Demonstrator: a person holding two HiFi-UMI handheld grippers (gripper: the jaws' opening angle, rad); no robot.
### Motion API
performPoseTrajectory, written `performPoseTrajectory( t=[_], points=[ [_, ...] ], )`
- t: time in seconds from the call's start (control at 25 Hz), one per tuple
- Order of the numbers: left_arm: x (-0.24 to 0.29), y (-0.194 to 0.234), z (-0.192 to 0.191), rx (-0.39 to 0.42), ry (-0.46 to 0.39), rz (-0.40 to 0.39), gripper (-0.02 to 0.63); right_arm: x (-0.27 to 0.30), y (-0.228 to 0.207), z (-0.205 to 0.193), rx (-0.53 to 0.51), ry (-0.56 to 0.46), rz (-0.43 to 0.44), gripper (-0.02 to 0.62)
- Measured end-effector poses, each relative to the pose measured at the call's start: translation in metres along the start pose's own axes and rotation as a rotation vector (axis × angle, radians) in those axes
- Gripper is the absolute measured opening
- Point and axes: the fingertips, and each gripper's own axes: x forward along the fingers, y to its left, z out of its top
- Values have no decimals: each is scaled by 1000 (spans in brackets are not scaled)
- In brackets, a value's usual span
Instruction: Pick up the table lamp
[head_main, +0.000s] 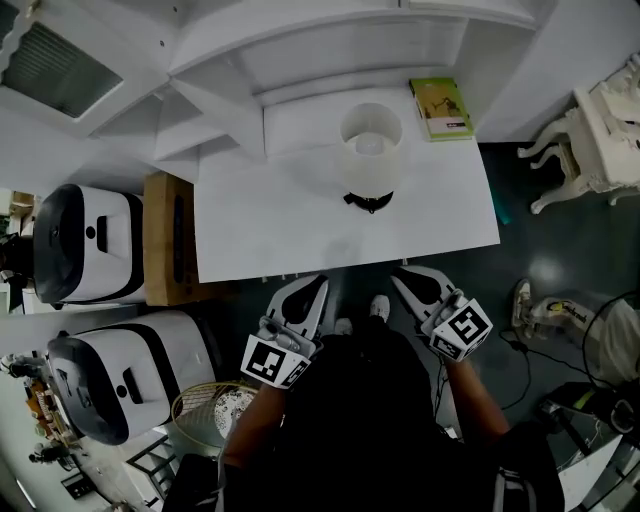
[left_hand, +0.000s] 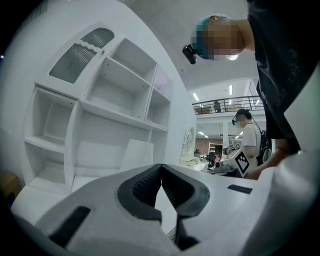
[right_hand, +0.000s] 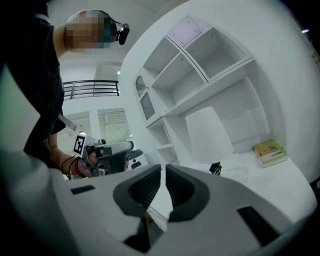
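Lamp stood untouched, upper centre on table.
Left gripper and right gripper sat lower centre, jaws closed and empty, probably lined up for the reach.

We're holding the left tool and right tool out in front of us, side by side, pointing ahead and roughly level. Both have their jaws closed with nothing between them. Our forearms angle in a bit from the sides.
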Motion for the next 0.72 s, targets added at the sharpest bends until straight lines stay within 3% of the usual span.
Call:
performPoseTrajectory(
  t=[0.2,0.48,0.72],
  points=[
    [17,8,1,-3,4,-28,17,21,-28,-5,-46,15,-13,48],
    [36,27,-34,-17,53,-79,17,55,-65,-23,-128,49,-92,48],
    [47,49,-66,-14,84,-62,18,79,-101,-53,-159,86,-127,48]
  ],
)
